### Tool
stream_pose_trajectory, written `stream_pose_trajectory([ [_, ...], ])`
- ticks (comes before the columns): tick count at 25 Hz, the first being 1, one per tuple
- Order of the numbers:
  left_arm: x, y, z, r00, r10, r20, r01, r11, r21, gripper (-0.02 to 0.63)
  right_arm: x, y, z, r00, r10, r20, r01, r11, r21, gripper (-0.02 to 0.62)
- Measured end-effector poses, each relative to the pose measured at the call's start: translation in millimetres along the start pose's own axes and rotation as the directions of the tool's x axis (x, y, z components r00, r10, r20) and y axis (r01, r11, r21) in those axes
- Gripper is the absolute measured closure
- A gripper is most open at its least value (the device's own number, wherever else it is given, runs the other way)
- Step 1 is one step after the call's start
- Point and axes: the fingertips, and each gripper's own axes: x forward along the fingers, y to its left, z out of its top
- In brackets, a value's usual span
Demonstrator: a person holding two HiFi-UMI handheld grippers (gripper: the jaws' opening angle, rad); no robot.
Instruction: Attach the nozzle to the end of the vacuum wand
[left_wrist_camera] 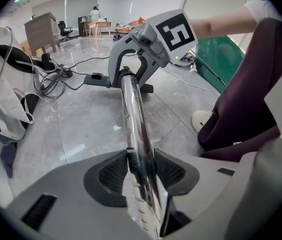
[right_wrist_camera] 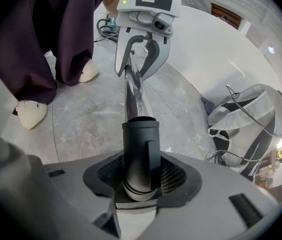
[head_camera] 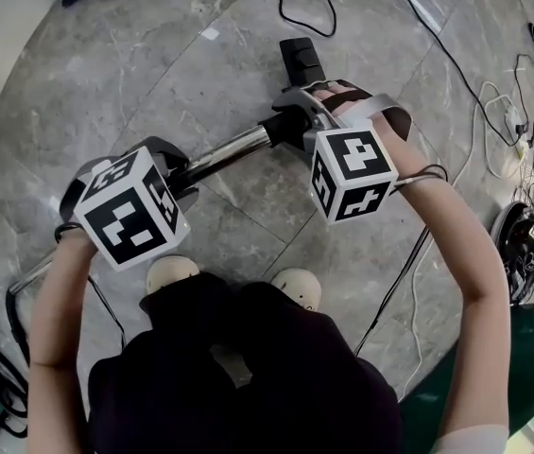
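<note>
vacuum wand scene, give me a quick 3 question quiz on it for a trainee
1. What is the left hand-held gripper shut on? A) a cable B) the wand C) a shoe
2. True or false: the right hand-held gripper is empty.
3. What colour is the nozzle?
Key: 1 B. 2 False, it grips the nozzle. 3 Black.
</note>
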Motion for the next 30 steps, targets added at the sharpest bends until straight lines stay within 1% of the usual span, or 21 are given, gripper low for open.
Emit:
stream_pose_trajectory([
  [6,18.3,-4.6,-5.7,0.998,-0.013,-0.06,0.013,1.0,-0.003,0.44,12.0,13.4,-9.5,0.995,0.023,-0.093,-0.031,0.996,-0.088,0.403],
  [11,41.0,-1.6,-13.0,0.994,-0.016,-0.105,0.014,1.0,-0.02,0.44,30.2,22.6,-18.9,0.984,0.019,-0.177,-0.042,0.991,-0.129,0.403],
  [13,48.1,1.4,-14.4,0.995,-0.006,-0.103,0.003,1.0,-0.024,0.44,37.6,23.1,-21.5,0.978,0.006,-0.208,-0.034,0.991,-0.13,0.403],
  [16,53.1,6.1,-15.3,0.998,0.012,-0.061,-0.016,0.998,-0.059,0.442,43.1,21.3,-22.3,0.971,-0.026,-0.239,-0.006,0.992,-0.129,0.403],
  [19,55.7,5.8,-16.6,0.999,0.017,-0.035,-0.02,0.998,-0.067,0.442,46.4,23.0,-20.7,0.962,-0.05,-0.269,0.006,0.987,-0.16,0.403],
  [21,55.4,4.6,-15.4,1.0,0.016,0.026,-0.014,0.997,-0.073,0.443,46.2,23.7,-18.1,0.967,-0.052,-0.251,0.015,0.989,-0.146,0.404],
  [23,53.3,4.1,-11.6,0.995,0.027,0.1,-0.019,0.997,-0.078,0.445,43.7,23.0,-15.7,0.974,-0.05,-0.22,0.024,0.993,-0.119,0.41],
  [24,52.2,4.1,-9.9,0.992,0.037,0.124,-0.028,0.997,-0.077,0.445,42.6,22.8,-14.8,0.976,-0.049,-0.212,0.025,0.993,-0.115,0.411],
  [27,50.2,3.9,-7.5,0.985,0.062,0.163,-0.049,0.995,-0.086,0.446,41.5,23.6,-12.2,0.977,-0.047,-0.206,0.021,0.992,-0.128,0.416],
  [30,48.3,5.4,-7.0,0.979,0.086,0.183,-0.068,0.993,-0.102,0.448,40.7,24.6,-8.6,0.978,-0.05,-0.201,0.031,0.995,-0.094,0.42],
])
